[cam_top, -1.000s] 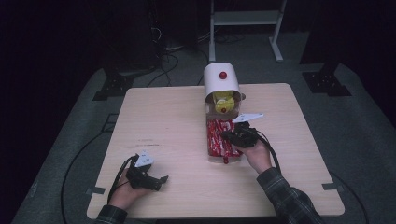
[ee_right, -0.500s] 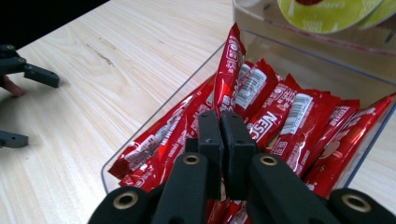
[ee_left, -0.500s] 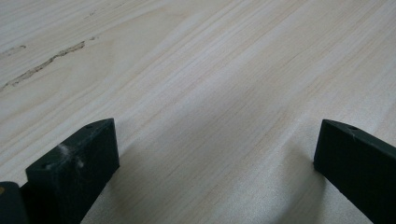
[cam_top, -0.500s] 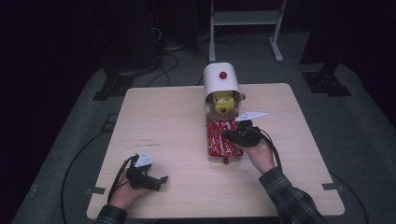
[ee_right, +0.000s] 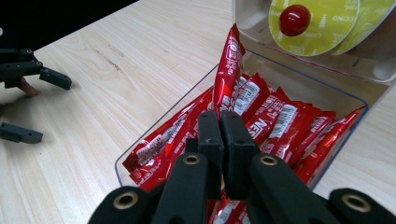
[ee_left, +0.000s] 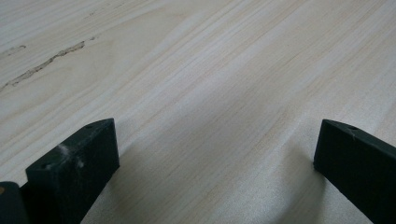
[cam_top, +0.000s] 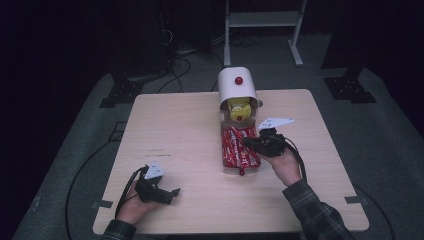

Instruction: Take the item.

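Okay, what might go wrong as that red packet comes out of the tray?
The right gripper pinches only the red packet's lower end, so it may slip free. Its upper end stands close under the dispenser, where it might snag. Neighbouring packets crowd the clear tray and could drag out too.

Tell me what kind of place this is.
Probably a lab or studio set up for recording, not a home: a bare wooden table on grey carpet in a dark room, cables across the floor, a white metal stand behind, and a person working with handheld grippers.
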Demonstrator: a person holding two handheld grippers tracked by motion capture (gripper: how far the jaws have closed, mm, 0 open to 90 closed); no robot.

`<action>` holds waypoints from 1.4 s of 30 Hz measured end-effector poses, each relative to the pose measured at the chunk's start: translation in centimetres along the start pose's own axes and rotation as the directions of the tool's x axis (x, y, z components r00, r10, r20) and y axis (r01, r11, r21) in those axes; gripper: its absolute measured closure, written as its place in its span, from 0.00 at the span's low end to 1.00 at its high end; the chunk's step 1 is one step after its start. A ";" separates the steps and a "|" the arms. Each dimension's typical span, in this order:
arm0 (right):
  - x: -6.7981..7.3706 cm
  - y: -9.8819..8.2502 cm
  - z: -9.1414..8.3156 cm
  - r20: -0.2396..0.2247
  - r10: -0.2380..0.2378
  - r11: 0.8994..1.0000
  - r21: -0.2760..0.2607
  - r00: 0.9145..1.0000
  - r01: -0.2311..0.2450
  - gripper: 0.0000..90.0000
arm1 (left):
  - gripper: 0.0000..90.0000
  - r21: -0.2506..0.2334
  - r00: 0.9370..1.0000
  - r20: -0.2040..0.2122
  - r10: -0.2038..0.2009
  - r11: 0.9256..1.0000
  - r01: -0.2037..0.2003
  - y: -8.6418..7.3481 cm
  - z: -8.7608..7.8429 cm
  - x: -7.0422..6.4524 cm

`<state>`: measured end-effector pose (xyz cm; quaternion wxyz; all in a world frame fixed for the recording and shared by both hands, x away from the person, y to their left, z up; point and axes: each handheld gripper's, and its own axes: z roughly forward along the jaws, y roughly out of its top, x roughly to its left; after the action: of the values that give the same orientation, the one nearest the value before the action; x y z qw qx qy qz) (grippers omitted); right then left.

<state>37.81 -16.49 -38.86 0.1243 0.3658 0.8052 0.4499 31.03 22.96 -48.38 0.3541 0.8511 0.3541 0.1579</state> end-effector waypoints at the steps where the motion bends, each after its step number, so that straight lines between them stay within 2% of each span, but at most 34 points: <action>1: 0.0 0.0 0.0 0.000 0.000 1.000 0.000 1.000 0.000 0.97 | 0.00 0.000 1.000 0.000 0.000 1.000 0.000 0.0 0.0 0.0; 19: -0.4 -0.9 -1.8 0.009 -0.012 1.000 0.002 1.000 0.012 0.97 | 0.00 0.001 1.000 0.000 0.000 1.000 0.000 0.0 0.0 0.0; 35: -1.5 -1.5 -3.4 0.034 0.006 1.000 -0.020 0.999 -0.005 0.97 | 0.00 -0.003 1.000 0.001 0.000 1.000 0.000 0.0 0.0 0.0; 42: -2.4 -2.4 -4.1 0.059 0.042 0.999 -0.012 0.997 -0.042 0.97 | 0.00 -0.004 1.000 0.002 -0.003 1.000 0.003 0.0 0.0 0.0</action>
<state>36.21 -21.57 -38.82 0.1407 0.3951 0.7908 0.4458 31.01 22.95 -48.41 0.3562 0.8501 0.3547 0.1572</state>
